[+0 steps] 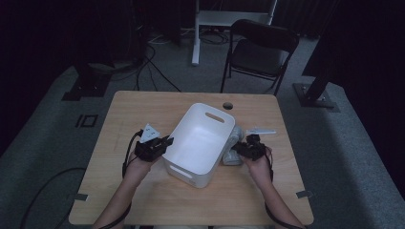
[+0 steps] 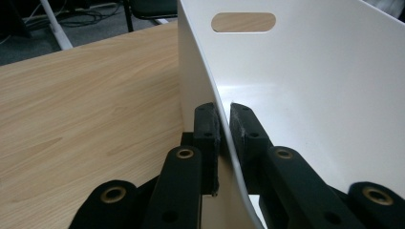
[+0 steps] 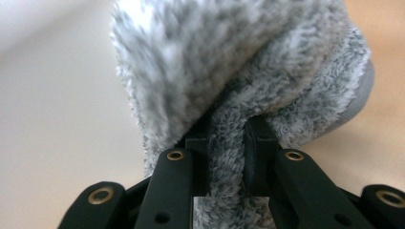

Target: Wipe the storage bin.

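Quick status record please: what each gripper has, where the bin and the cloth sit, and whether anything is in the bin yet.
left gripper: shut on the side wall of the white bin, one jaw outside, one inside
right gripper: shut on a fold of the grey fluffy cloth
white bin: upright, mid table, handle slots in its end walls
grey fluffy cloth: on the table, against the bin's right side
bin contents: nothing visible inside
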